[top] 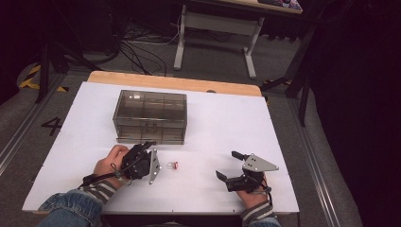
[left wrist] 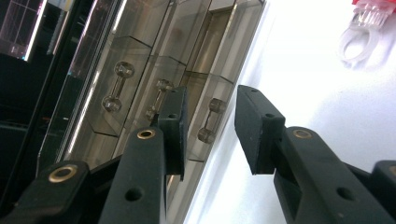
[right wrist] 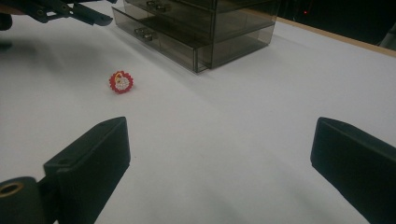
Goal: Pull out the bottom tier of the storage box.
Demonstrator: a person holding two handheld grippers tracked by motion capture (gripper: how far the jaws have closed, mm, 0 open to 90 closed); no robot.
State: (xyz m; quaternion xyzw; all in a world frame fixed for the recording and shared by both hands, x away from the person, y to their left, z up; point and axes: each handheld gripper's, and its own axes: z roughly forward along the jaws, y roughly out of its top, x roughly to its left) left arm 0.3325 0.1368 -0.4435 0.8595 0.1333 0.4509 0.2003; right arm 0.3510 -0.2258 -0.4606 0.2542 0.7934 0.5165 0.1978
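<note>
While the left gripper [top: 150,144], fingers apart, is being held at the smoked drawer box [top: 150,116], a red ring [top: 175,165] is lying beside it; the right gripper [top: 227,165] is being held wide open.

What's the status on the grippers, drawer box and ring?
Left hand-held gripper open at the drawer box front, holding nothing. Right hand-held gripper open, empty. Ring lies loose on the table. Nothing in the way.
</note>
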